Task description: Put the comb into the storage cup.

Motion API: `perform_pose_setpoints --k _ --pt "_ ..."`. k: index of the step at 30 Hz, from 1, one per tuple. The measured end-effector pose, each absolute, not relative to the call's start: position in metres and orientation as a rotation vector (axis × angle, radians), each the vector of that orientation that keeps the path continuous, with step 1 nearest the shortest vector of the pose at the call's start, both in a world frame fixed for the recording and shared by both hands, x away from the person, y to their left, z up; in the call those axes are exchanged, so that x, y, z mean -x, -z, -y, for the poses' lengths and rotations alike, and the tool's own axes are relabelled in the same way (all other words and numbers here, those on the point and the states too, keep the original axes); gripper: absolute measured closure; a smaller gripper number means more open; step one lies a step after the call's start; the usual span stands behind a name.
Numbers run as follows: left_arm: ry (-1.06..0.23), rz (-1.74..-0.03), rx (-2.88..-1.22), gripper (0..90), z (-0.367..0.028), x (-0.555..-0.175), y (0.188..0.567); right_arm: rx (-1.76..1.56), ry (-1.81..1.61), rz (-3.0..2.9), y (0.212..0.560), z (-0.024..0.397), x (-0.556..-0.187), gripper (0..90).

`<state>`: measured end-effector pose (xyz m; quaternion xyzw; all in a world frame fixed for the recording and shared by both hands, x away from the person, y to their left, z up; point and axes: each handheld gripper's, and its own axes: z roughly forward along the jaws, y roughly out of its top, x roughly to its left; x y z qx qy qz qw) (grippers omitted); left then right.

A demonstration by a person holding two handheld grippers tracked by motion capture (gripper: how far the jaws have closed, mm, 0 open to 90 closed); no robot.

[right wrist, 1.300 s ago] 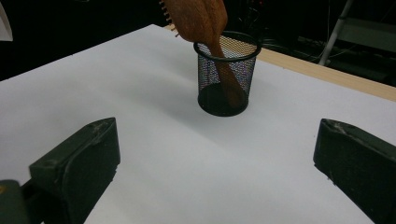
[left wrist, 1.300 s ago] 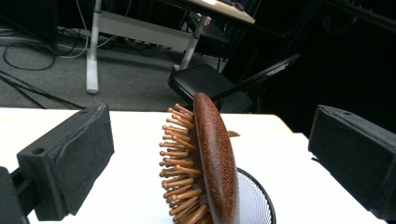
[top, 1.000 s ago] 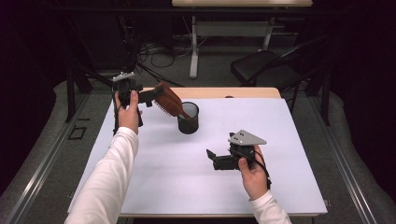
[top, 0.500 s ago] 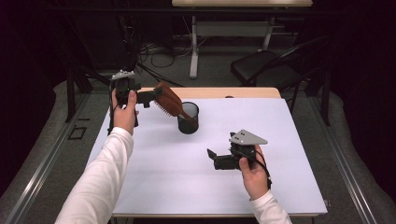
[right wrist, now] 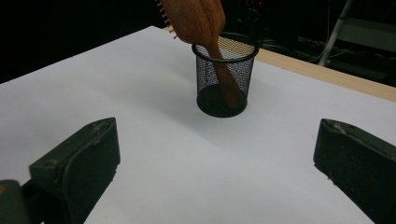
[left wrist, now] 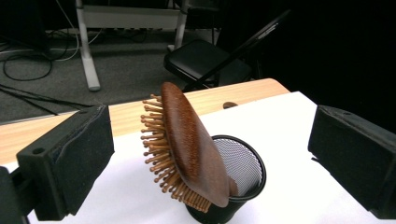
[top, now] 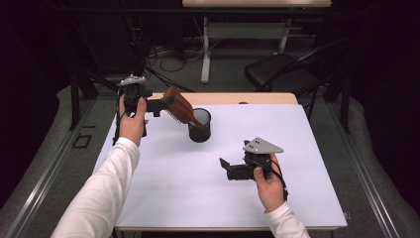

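Fingers [left wrist: 70, 163] spread wide; hairbrush [left wrist: 191, 149] handle-down in mesh cup [left wrist: 243, 163], head tilted leftward.

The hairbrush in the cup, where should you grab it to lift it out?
Probably by the wooden head of the hairbrush. The handle stands down inside the mesh cup, so only the head leans out over the rim. Come from the left tool side, one jaw on the smooth back, one on the bristles.

Brown wooden hairbrush [left wrist: 191, 149], handle down inside black mesh cup [left wrist: 243, 163], oval head leaning out over the rim, tilted, bristles facing down-left. Cup upright on white bench [top: 198, 188], near far edge.
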<state>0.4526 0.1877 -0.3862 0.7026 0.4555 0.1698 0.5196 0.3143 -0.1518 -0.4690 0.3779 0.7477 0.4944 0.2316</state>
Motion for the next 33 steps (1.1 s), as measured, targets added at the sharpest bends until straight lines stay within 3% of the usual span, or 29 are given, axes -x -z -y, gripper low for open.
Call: perform_pose_setpoints --k 33 --pt "-0.350 -0.944 -1.817 0.5 -0.171 -0.418 0.374 -1.049 -1.379 -2.048 0.465 0.156 -0.314 0.4"
